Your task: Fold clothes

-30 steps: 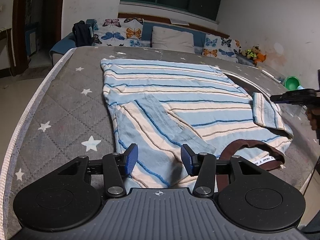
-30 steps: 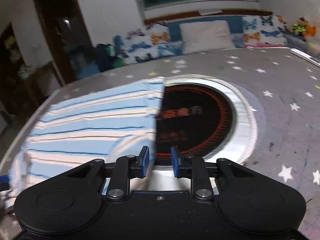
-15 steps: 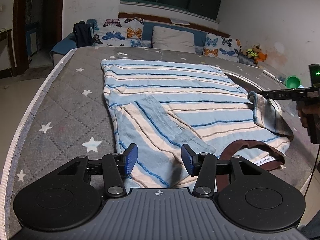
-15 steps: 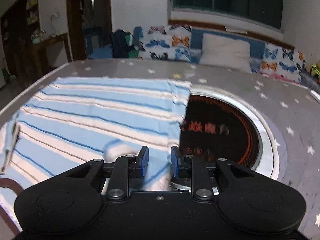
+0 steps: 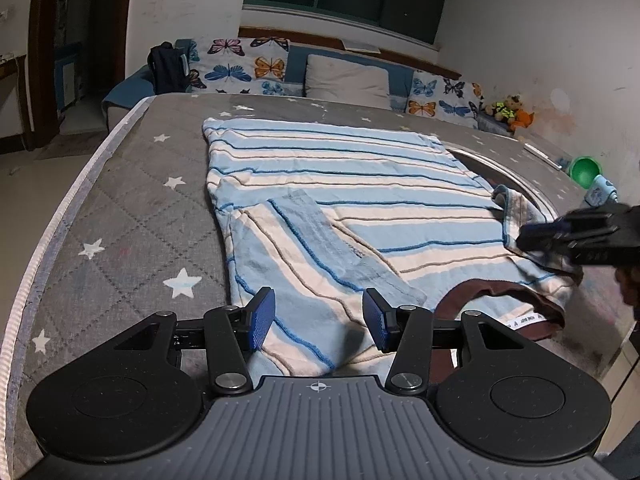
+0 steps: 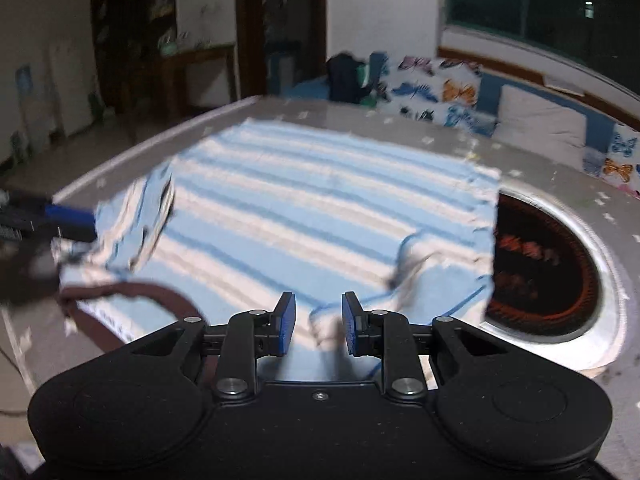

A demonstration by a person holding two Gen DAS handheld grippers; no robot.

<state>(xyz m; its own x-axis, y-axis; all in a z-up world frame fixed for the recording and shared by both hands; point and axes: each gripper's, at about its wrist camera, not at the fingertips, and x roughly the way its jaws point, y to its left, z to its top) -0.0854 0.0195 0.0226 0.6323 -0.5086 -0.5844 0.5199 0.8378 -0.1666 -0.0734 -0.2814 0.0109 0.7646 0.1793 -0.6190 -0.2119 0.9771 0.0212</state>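
Striped shirt lies flat across the mattress, collar at the near edge. My left gripper hangs wide open over the folded sleeve, unchanged; my right gripper has swung in over the right sleeve, half open, empty, ready to fold.

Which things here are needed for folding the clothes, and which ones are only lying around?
For the job: striped shirt, left gripper, right gripper.

Lying about: green cup, plush toys, butterfly cushions, dark backpack, round red-patterned panel.
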